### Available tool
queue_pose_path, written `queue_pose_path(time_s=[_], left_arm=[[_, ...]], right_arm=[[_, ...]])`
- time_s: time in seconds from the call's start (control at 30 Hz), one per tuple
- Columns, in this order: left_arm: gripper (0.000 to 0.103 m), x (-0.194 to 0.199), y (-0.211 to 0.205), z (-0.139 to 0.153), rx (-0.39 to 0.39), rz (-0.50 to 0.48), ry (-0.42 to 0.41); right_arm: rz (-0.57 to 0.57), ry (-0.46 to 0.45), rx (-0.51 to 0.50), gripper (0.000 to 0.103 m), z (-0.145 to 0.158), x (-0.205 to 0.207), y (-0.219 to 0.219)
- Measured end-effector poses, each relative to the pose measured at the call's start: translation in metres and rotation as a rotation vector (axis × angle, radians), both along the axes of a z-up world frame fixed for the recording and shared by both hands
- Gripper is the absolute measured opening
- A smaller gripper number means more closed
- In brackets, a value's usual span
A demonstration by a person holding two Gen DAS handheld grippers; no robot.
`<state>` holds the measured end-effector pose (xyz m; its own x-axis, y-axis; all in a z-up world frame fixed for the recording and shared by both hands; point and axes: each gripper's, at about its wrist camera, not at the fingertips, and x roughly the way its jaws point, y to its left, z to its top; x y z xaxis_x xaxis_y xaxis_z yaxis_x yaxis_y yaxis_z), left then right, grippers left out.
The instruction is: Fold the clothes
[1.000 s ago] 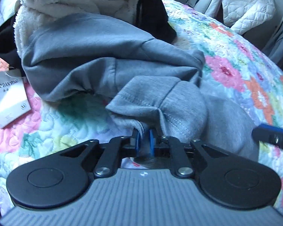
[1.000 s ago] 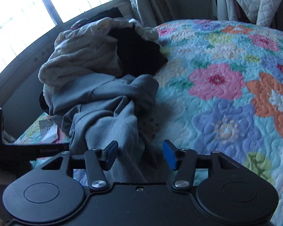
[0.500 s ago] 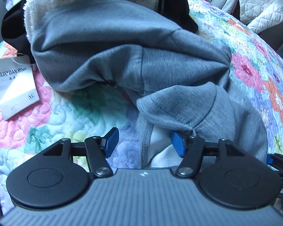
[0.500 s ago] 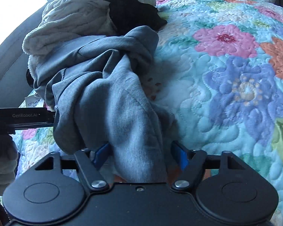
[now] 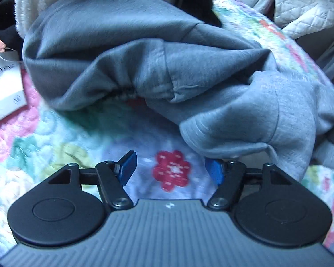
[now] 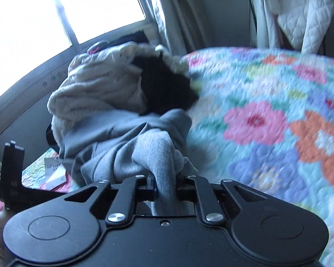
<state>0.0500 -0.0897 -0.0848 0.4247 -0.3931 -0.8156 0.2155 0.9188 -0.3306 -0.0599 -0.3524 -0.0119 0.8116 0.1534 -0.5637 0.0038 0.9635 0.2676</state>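
Lying crumpled on a floral quilt (image 6: 267, 120), a grey sweatshirt (image 5: 127, 51) rests against a cream fleece garment (image 6: 100, 91) and something black (image 6: 164, 84). The right gripper (image 6: 165, 185) is closing, a bunched fold of grey cloth pinched between its jaws. The left gripper (image 5: 173, 170) is opening (nothing between its blue pads (image 5: 128, 166), only quilt below), the sweatshirt's edge just touching its right pad.
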Motion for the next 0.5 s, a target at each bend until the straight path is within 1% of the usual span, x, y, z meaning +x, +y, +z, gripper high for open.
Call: queue_pose_path(time_s=[0.1, 0.17, 0.27, 0.33, 0.43, 0.5], left_arm=[[0.067, -0.011, -0.01, 0.014, -0.049, -0.037, -0.016], [0.067, -0.017, -0.015, 0.023, -0.049, -0.054, -0.057], [0.067, -0.021, -0.019, 0.032, -0.015, -0.068, -0.118], [0.067, -0.02, -0.02, 0.033, 0.018, -0.069, -0.14], [0.067, -0.016, -0.017, 0.029, 0.051, -0.044, -0.129], [0.067, -0.015, -0.014, 0.028, 0.07, -0.033, -0.134]], right_arm=[[0.011, -0.002, -0.077, 0.014, 0.027, -0.004, -0.009], [0.022, 0.016, -0.128, 0.014, 0.039, -0.005, -0.016], [0.027, 0.085, -0.216, 0.014, 0.034, 0.001, -0.026], [0.022, 0.11, -0.237, 0.014, 0.025, 0.004, -0.035], [-0.007, 0.098, -0.257, 0.011, 0.021, 0.005, -0.051], [-0.067, 0.061, -0.223, 0.009, 0.028, 0.004, -0.068]])
